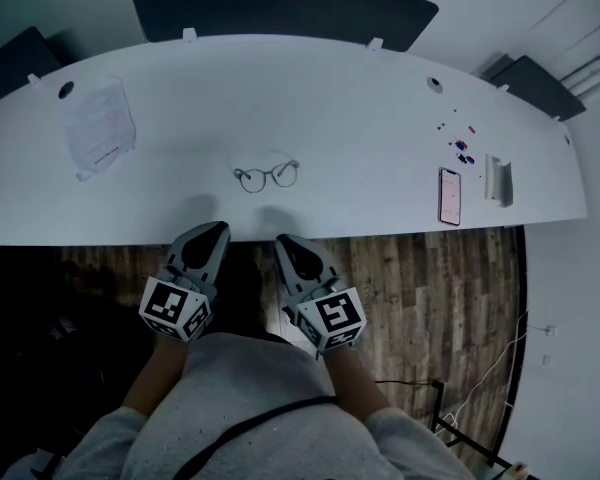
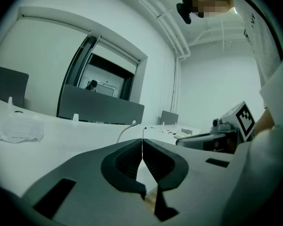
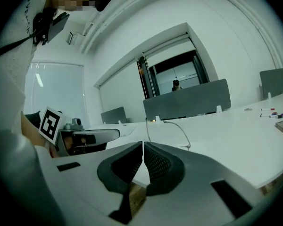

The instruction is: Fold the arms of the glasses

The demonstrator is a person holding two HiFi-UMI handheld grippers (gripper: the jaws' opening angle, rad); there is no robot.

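Currently both claws are pressed shut and empty: the left claw (image 1: 217, 231) and right claw (image 1: 284, 242) hover side by side at the near edge of the white bench (image 1: 360, 118). The glasses (image 1: 267, 176) lie just beyond them, lenses facing the person, thin arms apparently unfolded and pointing away.

The likely trouble is sliding. The wire frame looks light and the bench smooth, so a push on one arm without the other claw bracing the front would probably skate the glasses off or twist them. The claws are also close enough to knock together.

Room is generous: a sheet of paper (image 1: 98, 128) lies well to the left and a phone (image 1: 449, 195) well to the right.
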